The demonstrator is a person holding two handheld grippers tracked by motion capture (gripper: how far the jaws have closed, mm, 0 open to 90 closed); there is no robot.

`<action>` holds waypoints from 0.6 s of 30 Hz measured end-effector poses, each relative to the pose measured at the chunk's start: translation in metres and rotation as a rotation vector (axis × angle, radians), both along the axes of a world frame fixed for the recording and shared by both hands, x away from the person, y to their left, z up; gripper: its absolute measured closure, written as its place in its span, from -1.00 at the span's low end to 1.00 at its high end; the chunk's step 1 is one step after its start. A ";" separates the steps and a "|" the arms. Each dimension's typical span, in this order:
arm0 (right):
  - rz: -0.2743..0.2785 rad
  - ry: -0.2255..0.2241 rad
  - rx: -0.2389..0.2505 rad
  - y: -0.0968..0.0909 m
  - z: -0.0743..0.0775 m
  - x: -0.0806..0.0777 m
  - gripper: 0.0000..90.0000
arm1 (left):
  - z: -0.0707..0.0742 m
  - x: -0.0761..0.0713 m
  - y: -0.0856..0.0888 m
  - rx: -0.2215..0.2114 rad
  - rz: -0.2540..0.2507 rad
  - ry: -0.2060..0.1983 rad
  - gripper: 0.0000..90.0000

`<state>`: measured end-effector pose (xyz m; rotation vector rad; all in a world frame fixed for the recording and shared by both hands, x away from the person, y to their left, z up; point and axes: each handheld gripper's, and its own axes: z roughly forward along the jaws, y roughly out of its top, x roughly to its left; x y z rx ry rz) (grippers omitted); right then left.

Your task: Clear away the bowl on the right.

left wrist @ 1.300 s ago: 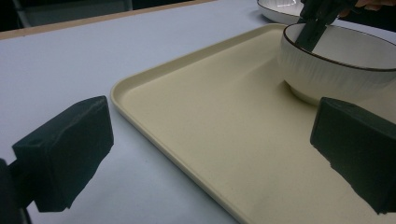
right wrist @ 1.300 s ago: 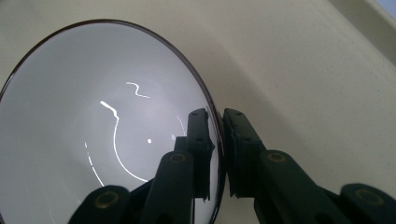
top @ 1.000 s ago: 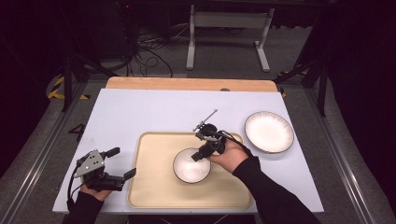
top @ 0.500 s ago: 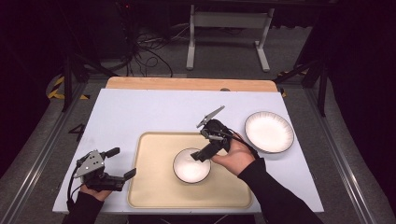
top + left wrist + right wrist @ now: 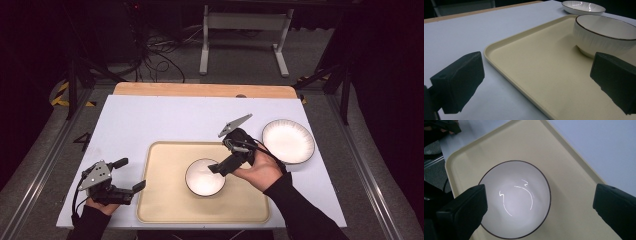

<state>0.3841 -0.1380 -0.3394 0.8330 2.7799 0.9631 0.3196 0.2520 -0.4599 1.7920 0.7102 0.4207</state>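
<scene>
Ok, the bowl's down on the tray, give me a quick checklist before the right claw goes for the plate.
1. White dark-rimmed ceramic bowl sits upright on the beige plastic tray: ok.
2. Right claw has let go; its jaws have just been opening, stand wide above the bowl, nothing between them: ok.
3. Right claw lifted clear of the bowl rim: cannot tell; the high view shows it overlapping the rim.
4. White ribbed plate lies flat on the white tabletop, right of the tray, nothing on it: ok.
5. Left claw open beside the tray's left edge, holding nothing: ok.
</scene>
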 end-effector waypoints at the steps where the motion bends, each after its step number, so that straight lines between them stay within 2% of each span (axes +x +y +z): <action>1: -0.001 -0.001 0.006 -0.002 0.001 -0.002 -1.00 | 0.000 0.000 0.000 0.000 -0.001 0.000 -1.00; 13: -0.004 -0.044 0.058 -0.023 0.002 -0.015 -1.00 | 0.000 0.000 -0.001 0.003 0.000 -0.001 -1.00; 18: -0.019 -0.078 0.051 -0.039 0.001 -0.021 -1.00 | 0.000 0.000 -0.001 0.004 0.002 0.001 -1.00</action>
